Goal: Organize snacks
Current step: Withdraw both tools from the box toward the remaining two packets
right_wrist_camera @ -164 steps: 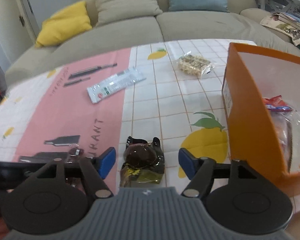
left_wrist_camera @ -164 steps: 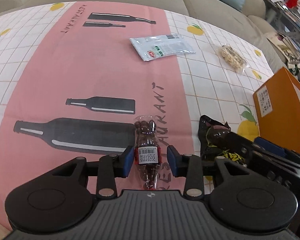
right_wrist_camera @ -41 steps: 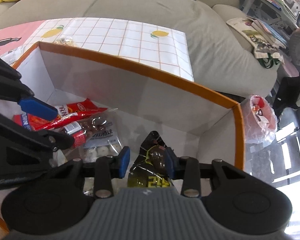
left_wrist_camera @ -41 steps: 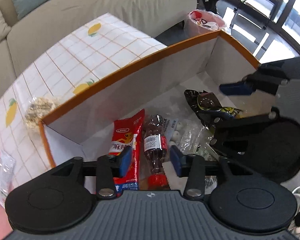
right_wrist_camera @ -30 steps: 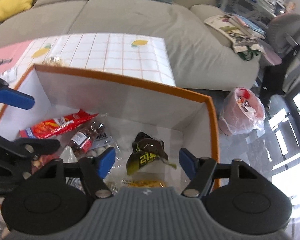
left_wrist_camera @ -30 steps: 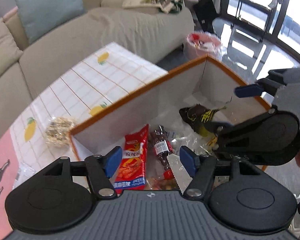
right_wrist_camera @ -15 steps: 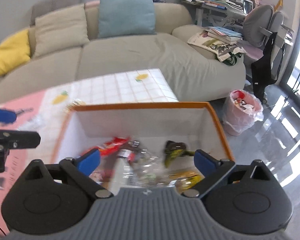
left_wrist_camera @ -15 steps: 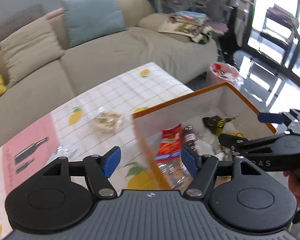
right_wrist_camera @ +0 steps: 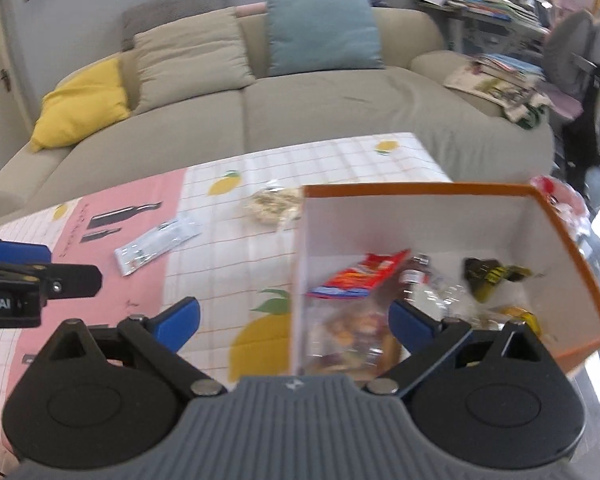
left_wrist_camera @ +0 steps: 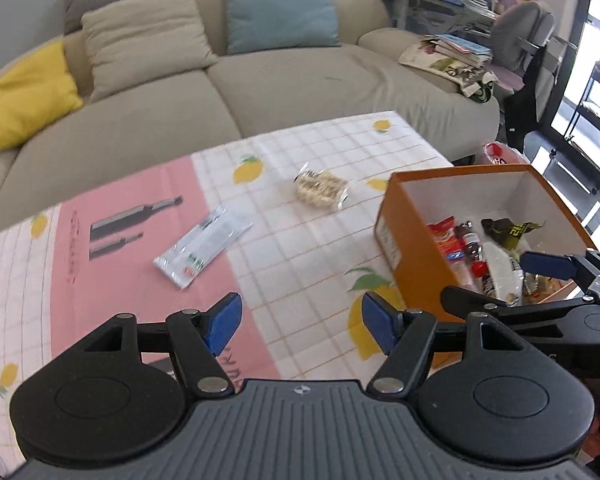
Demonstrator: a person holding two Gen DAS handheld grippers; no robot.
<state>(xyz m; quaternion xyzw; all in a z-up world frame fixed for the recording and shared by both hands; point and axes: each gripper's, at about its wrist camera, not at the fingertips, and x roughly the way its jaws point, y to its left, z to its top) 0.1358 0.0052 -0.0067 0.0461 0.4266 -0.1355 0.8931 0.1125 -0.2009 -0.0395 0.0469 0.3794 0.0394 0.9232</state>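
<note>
1. My left gripper [left_wrist_camera: 301, 321] and right gripper [right_wrist_camera: 294, 317] hang spread, empty.
2. White sachet [left_wrist_camera: 203, 245] and clear nut bag [left_wrist_camera: 320, 189] lie on the tablecloth [left_wrist_camera: 296, 248], outside the orange box [left_wrist_camera: 410, 258].
3. Both look light, crinkly, slippery; I'd pinch across the middle.

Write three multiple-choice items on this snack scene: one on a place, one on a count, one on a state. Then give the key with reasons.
1. Where does the dark green and yellow packet lie?
A. on the pink stripe
B. inside the orange box
C. on the sofa

2. How many snack packets lie on the tablecloth outside the box?
A. none
B. two
C. five

3. How does the left gripper stand?
A. open and empty
B. shut on a bottle
C. shut on a packet

Key: 1 B, it rests near the box's far wall. 2 B, only the white sachet and the clear bag of pale snacks. 3 A, only tablecloth shows between its blue pads.
</note>
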